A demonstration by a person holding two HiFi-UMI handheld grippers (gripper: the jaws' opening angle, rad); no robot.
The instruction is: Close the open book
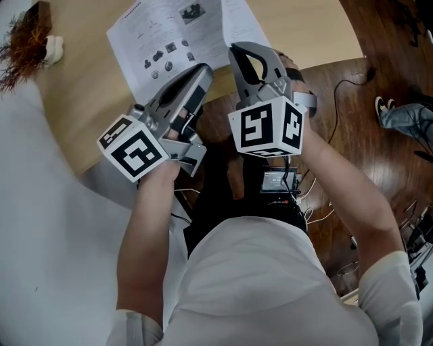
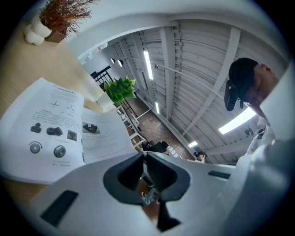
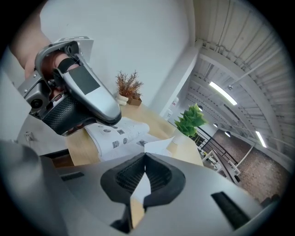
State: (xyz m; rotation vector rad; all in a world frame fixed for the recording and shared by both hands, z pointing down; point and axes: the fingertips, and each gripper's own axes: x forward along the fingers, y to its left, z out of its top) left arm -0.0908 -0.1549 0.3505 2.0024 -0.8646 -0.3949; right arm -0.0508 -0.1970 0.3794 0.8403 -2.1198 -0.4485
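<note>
We count one open book (image 1: 172,40) lying on the wooden surface (image 1: 81,101) and two grippers: left gripper (image 2: 144,154) fingers shut and empty, right gripper (image 3: 144,156) fingers pinched on one raised page (image 3: 161,145), which shows only in the right gripper view.

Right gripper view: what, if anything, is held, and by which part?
The right gripper pinches a page of the book by its free edge.

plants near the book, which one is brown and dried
The twiggy plant next to the small white ornament; the other plant is leafy and green.
</note>
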